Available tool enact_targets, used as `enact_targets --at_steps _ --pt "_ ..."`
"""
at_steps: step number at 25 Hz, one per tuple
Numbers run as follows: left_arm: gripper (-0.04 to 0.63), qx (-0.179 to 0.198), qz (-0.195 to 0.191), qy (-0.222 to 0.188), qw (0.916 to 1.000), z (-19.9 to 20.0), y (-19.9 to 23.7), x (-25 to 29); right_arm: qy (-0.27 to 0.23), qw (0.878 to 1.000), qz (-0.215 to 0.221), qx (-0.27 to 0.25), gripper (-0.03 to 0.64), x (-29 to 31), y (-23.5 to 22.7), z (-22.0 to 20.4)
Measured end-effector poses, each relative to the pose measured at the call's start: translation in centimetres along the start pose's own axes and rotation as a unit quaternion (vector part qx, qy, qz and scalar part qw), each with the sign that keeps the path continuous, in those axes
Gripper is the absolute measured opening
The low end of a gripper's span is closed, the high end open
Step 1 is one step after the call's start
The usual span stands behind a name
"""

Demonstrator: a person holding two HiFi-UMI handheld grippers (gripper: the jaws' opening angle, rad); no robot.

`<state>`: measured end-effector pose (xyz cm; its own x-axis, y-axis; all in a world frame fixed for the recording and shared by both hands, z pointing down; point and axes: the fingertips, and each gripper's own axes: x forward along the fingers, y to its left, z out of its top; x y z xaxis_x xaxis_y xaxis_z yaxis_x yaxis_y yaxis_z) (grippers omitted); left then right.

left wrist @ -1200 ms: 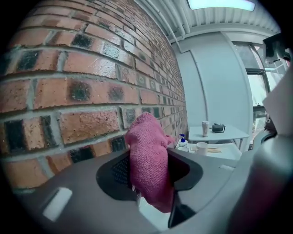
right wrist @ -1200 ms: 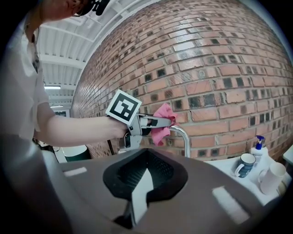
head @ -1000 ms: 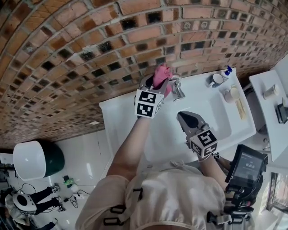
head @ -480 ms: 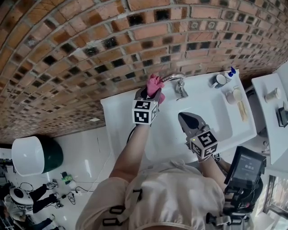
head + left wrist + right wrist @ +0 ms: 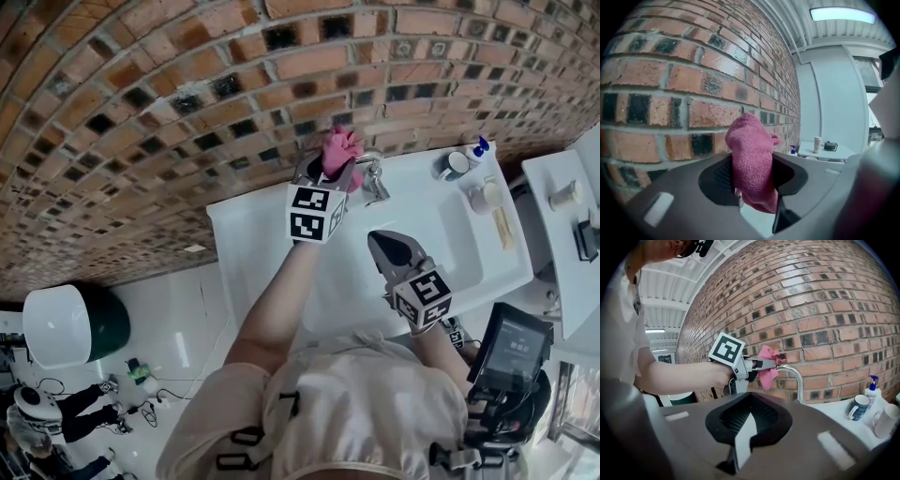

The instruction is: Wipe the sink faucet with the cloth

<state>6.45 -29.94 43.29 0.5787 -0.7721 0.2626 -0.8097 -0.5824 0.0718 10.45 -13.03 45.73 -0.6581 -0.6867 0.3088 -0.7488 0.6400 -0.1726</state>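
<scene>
A pink cloth (image 5: 339, 153) is bunched between the jaws of my left gripper (image 5: 330, 174), which is shut on it. The cloth rests against the top of the curved chrome faucet (image 5: 372, 180) at the back of the white sink (image 5: 246, 246). In the left gripper view the cloth (image 5: 750, 154) fills the space between the jaws and hides the faucet. In the right gripper view the cloth (image 5: 767, 372) drapes over the spout's arch (image 5: 797, 379). My right gripper (image 5: 383, 246) hovers over the basin, in front of the faucet, shut and holding nothing.
A brick wall rises right behind the sink. On the sink's right ledge stand a blue mug (image 5: 452, 167), a soap bottle (image 5: 476, 150) and a white cup (image 5: 485, 197). A white side counter (image 5: 553, 225) lies further right. A lidded bin (image 5: 66, 330) stands on the floor at left.
Half a second ago the left gripper and cloth had slid left, off the spout's arch. They are now back to the right, on the faucet top. The right gripper has stayed put.
</scene>
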Motion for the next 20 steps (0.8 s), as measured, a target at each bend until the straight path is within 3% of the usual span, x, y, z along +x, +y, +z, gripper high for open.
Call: enact_targets --at_steps 4,7,10,12,16,20 --pt "0.172 -0.029 0.021 -0.01 0.9993 -1.5 1.2 -1.5 0.004 1.0 -0.007 0.007 -0.008 -0.2 -0.7 -0.5" --pt "0.17 -0.034 0.036 0.013 0.9987 -3.7 1.9 -2.3 0.004 1.0 -0.002 0.008 -0.008 0.1 -0.3 -0.6" --pt "0.169 -0.063 0.046 0.045 0.996 -6.5 2.9 -2.8 0.005 1.0 0.005 0.006 -0.008 0.4 0.1 -0.7" --pt "0.167 -0.076 0.049 0.043 0.995 -6.9 3.0 -3.3 0.006 1.0 0.007 0.007 -0.008 0.4 0.2 -0.7" --pt "0.167 -0.026 0.035 -0.006 0.999 -2.5 0.6 -3.2 0.004 1.0 0.004 0.003 -0.008 0.1 0.1 -0.5" --pt "0.167 0.01 -0.005 -0.001 0.9999 0.3 -2.8 0.0 -0.001 1.0 -0.007 0.004 -0.008 -0.7 -0.6 -0.5"
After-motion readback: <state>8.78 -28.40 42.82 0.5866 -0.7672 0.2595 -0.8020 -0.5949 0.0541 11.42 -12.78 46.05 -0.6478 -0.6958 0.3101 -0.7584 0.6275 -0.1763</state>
